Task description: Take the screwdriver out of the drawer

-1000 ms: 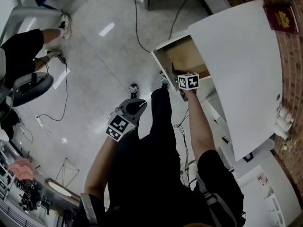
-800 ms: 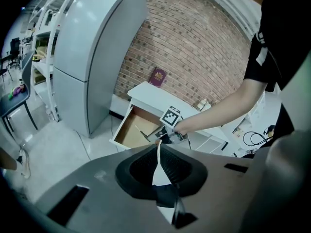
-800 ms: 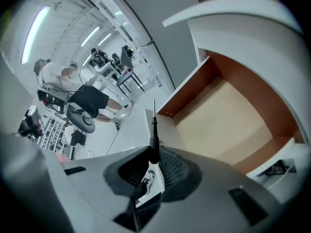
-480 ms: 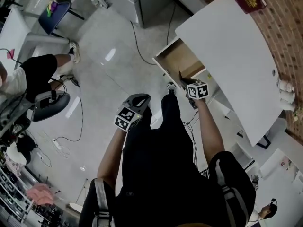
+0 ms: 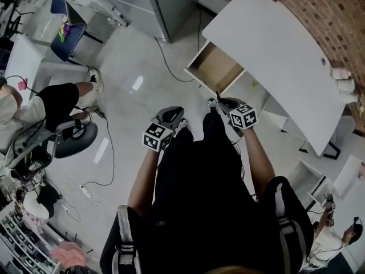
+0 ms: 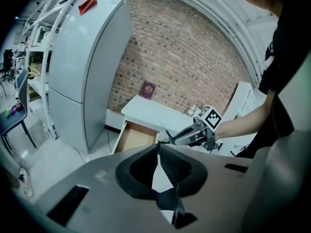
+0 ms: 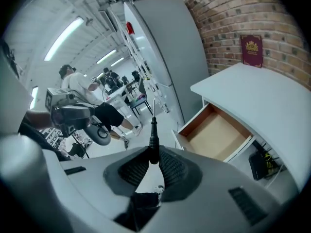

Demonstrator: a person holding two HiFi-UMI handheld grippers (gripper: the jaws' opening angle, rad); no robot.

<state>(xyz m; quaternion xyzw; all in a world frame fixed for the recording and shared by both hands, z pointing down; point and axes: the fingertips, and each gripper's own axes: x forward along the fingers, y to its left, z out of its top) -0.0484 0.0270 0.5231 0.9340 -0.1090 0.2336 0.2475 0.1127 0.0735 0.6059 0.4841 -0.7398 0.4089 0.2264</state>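
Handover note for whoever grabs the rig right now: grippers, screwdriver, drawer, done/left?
Left gripper: jaws together, empty, in the air away from the drawer.
Right gripper: shut on the black handle of the screwdriver, shaft sticking out past the tips, held in the air clear of the drawer.
Drawer: open under the white desk; the visible part looks bare.
Done: screwdriver is out.
Left: probably set it down; drawer not yet closed.
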